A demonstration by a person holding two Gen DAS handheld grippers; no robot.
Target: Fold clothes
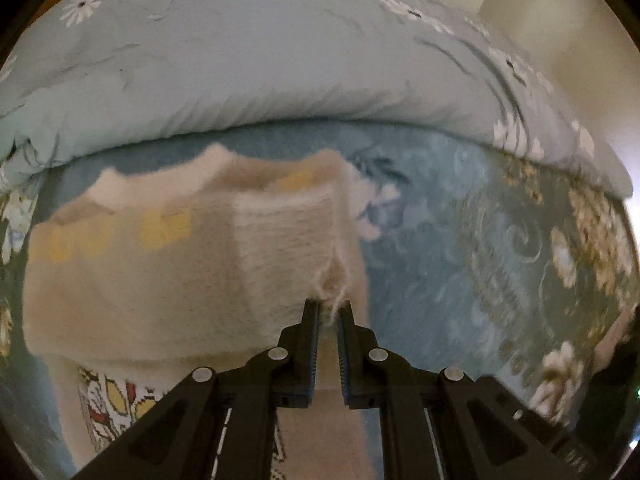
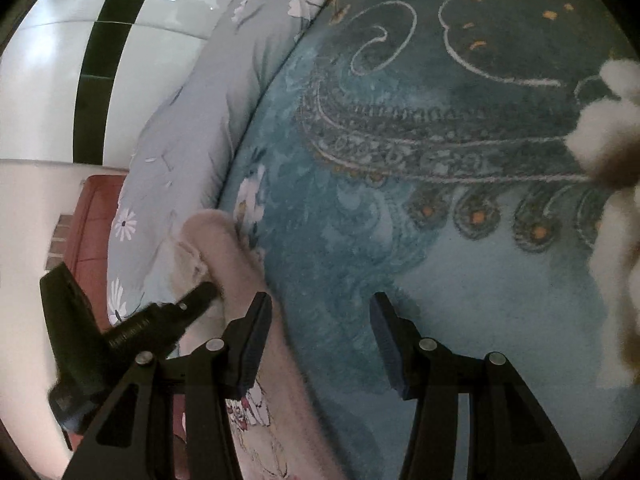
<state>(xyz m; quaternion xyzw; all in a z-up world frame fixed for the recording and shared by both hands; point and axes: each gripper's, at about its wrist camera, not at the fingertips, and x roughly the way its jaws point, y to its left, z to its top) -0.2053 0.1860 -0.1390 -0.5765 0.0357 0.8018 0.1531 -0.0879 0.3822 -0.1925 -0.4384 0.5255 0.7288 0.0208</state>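
A cream fluffy sweater [image 1: 160, 280] with yellow patches and a patterned front lies on the blue patterned blanket [image 1: 460, 248], partly folded over itself. My left gripper [image 1: 329, 308] is shut on the sweater's right edge, with fibres pinched between the fingers. My right gripper [image 2: 320, 304] is open and empty above the blanket [image 2: 440, 220]. The sweater's edge [image 2: 232, 264] lies at its left finger, where the left gripper [image 2: 196, 300] also shows. White fluffy fabric [image 2: 608, 128] sits at the right edge of the right wrist view.
A rolled light-blue floral duvet [image 1: 260, 64] runs along the far side of the bed and shows in the right wrist view [image 2: 188, 128]. A white wall with a black stripe [image 2: 108, 40] and a red seat [image 2: 88, 216] lie beyond.
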